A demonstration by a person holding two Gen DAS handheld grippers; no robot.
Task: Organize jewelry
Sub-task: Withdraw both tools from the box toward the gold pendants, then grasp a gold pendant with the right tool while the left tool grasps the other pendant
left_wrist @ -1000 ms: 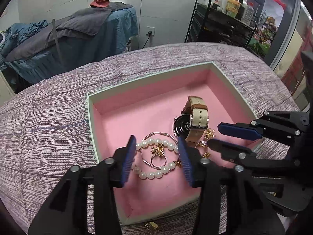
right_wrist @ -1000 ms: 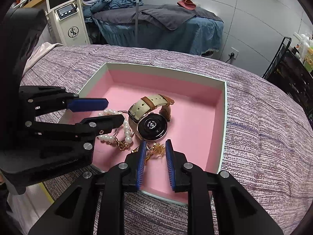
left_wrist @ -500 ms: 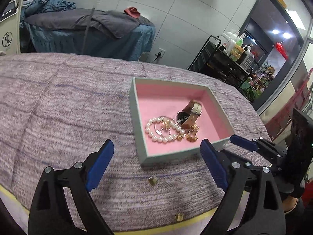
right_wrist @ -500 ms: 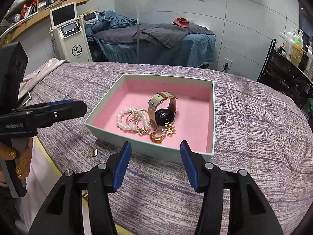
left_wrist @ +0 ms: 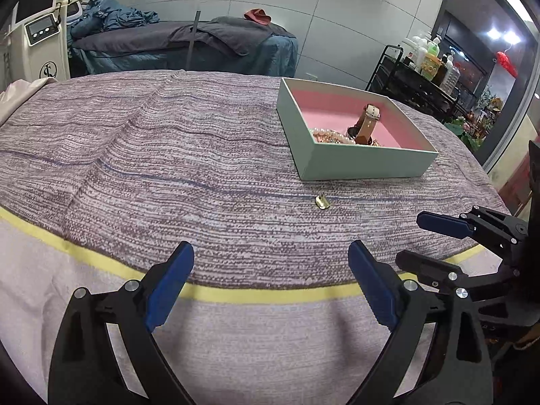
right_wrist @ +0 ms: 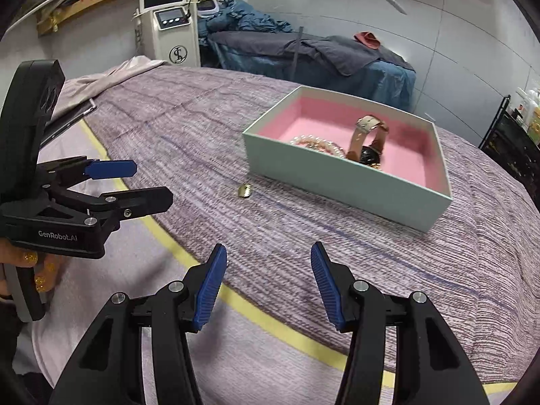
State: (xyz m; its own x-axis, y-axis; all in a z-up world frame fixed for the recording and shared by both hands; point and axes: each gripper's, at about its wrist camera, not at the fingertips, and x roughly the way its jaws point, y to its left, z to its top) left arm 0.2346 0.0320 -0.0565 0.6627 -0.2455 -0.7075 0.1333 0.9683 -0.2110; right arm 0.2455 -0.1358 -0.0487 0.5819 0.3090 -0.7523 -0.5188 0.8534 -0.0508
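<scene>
Both grippers hang empty over the near edge of the cloth: the left gripper (left_wrist: 270, 283) has its blue pads spread wide, and the right gripper (right_wrist: 268, 285) is also parted, holding nothing. Well ahead of them sits the pale green box (right_wrist: 341, 182) with its pink lining, and inside it lie the watch (right_wrist: 366, 141) with its tan strap, a string of pearls (right_wrist: 315, 143) and some gold pieces heaped against the near wall. 1 small gold piece (left_wrist: 322, 201) lies outside, on the woven purple cloth (left_wrist: 168, 155) just in front of the box, apart from its wall. Judging by that, the sorting looks nearly finished, with this stray left to collect. The risk is in the pickup: the piece is tiny and low on a soft, ribbed fabric, so closing pads could pinch cloth, flick the piece toward the yellow stripe (right_wrist: 263, 317) and off the edge, or drag the box askew.
</scene>
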